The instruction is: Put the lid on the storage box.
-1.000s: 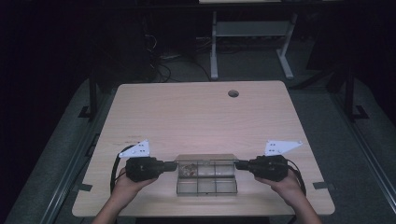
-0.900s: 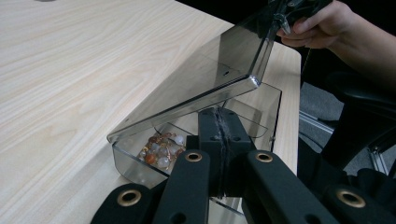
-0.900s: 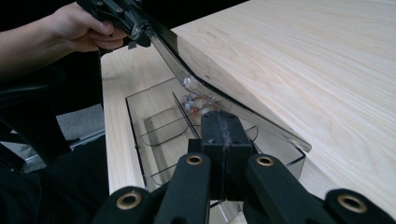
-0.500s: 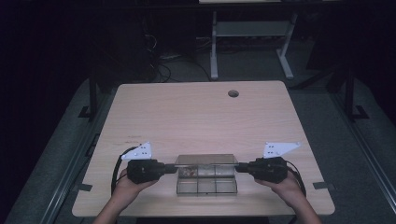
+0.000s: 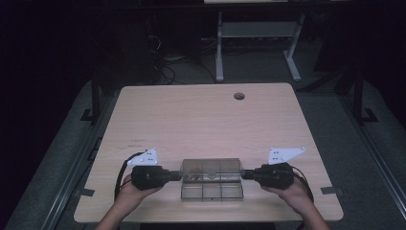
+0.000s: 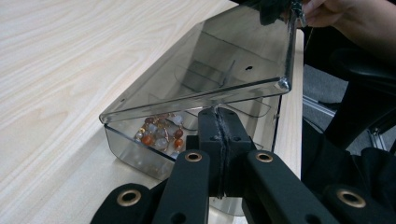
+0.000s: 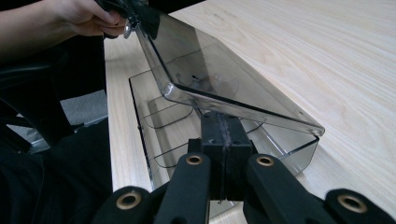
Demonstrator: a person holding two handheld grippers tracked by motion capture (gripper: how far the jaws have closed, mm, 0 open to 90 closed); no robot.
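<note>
Near the tabletop's [image 5: 201, 120] front edge sits a smoky clear plastic box [image 5: 211, 189] with divided compartments, beads [image 6: 159, 133] in 1 end, its hinged lid [image 5: 210, 167] lifted partway, flanked by left gripper [image 5: 178, 175] and right gripper [image 5: 245, 174], each with fingers pressed together.

No text, label, brand, number or sign can be read anywhere in the three views. The wooden table [image 5: 201, 120] bears only faint dark scuffs toward its nine o'clock edge, and they form no letters. The smoky clear plastic box [image 5: 210, 179] at the table's six o'clock carries no marking on lid or walls, and the white plates on the grippers show small holes, not characters.
</note>
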